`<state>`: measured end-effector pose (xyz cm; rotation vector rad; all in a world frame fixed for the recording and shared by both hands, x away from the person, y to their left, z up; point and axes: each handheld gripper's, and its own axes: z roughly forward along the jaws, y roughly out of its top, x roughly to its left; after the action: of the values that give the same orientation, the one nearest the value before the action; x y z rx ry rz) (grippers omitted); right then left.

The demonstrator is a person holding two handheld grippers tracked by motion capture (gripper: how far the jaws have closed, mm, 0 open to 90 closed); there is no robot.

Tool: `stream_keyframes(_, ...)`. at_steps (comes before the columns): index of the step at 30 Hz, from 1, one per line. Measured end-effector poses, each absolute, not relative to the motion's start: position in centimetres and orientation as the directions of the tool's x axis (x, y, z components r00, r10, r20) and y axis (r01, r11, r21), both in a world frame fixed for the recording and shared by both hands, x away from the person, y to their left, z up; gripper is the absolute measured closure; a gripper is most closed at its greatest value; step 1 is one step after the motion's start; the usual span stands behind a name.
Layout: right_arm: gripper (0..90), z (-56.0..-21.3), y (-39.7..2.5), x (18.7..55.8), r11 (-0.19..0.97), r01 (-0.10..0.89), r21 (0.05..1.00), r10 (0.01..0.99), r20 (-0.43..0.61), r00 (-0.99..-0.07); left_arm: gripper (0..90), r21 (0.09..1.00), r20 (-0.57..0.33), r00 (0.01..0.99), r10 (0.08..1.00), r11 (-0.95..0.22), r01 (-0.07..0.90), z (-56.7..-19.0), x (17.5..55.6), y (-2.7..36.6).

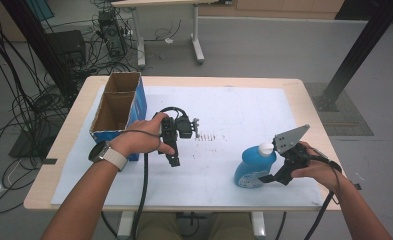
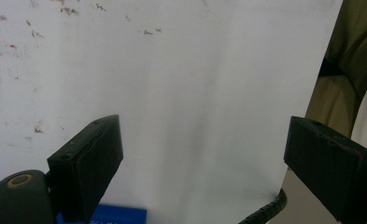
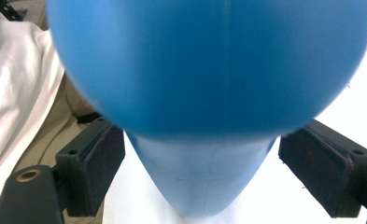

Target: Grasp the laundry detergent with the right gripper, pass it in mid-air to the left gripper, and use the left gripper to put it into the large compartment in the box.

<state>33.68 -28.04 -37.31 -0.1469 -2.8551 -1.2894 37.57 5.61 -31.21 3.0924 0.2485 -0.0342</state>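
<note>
While the blue bottle [image 1: 250, 169] lies on its side on the white sheet [image 1: 234, 107] near the table's [image 1: 304, 90] front right part, its white cap [image 1: 266, 148] pointing away from the person and toward the right, the right gripper [image 1: 279, 176] sits just beside it on the right, held low in the person's right hand [image 1: 320, 171] with the grey three-cornered plate [image 1: 290, 138] rising over the cap. Seen along the right gripper view, the bottle's [image 3: 209, 84] rounded blue body bulges large and blurred above and between the two black jaws, and its narrowing neck runs down between them; the jaws stand wide, one on each side of the neck, with a visible gap of white sheet at each pad [image 3: 99, 161], so they flank the bottle without pinching it. Well apart to the left, the left gripper [image 1: 174, 161] is held in the person's left hand [image 1: 144, 137], which wears a wristwatch [image 1: 101, 151], over the middle of the sheet, its jaws pointing back toward the person. From the left gripper view those jaws stand wide apart with nothing between them, just the bare, faintly speckled white sheet [image 2: 181, 93]. Behind the left hand, at the table's left side, stands an open cardboard box [image 1: 119, 107] with blue outer walls and two compartments.
</note>
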Motion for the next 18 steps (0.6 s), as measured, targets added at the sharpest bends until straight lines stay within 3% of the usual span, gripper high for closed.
stream_keyframes(18, 19.4, -37.89, -28.00, 33.60, 0.639, 0.084, 0.765, 0.072, 0.049, -0.996, 12.5, 0.037, -0.026, 0.987, 0.156, -0.987, 0.156, -31.28, 37.60, 5.59)
